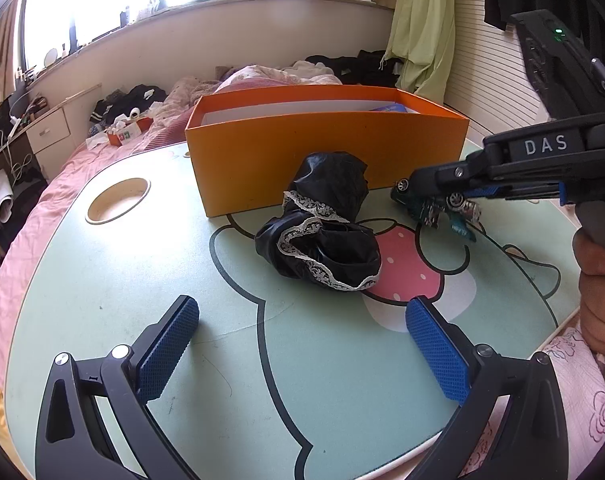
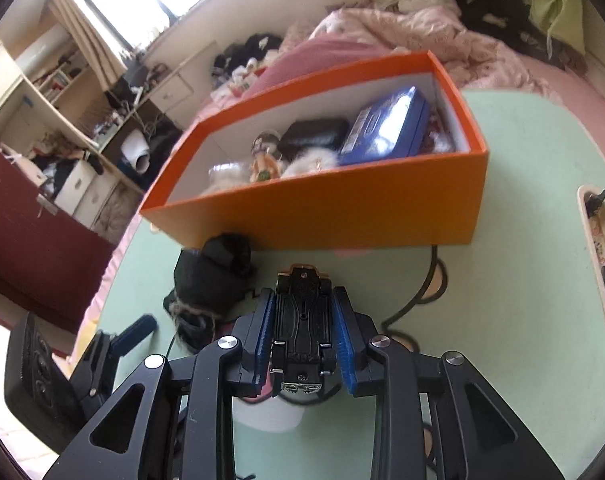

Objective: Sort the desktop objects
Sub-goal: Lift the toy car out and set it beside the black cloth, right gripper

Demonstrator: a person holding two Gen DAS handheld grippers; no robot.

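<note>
My right gripper [image 2: 302, 304] is shut on a toy car [image 2: 302, 320], held upside down with its black underside up, a little above the table in front of the orange box [image 2: 342, 208]. The left wrist view shows this gripper [image 1: 426, 196] and the green car [image 1: 434, 204] at the right. The box [image 1: 322, 156] holds a blue tin [image 2: 386, 128], a black case [image 2: 314, 136], a figurine [image 2: 264, 160] and something furry. A black lace-trimmed cloth [image 1: 326, 236] lies on the table before the box. My left gripper [image 1: 302, 316] is open and empty, near the cloth.
The pale green lap table [image 1: 142, 280] has a round cup hole [image 1: 118, 200] at its left and a slot with small items [image 2: 602, 260] at its right. It stands on a pink bed with heaped clothes behind. Shelves and a desk stand at the left.
</note>
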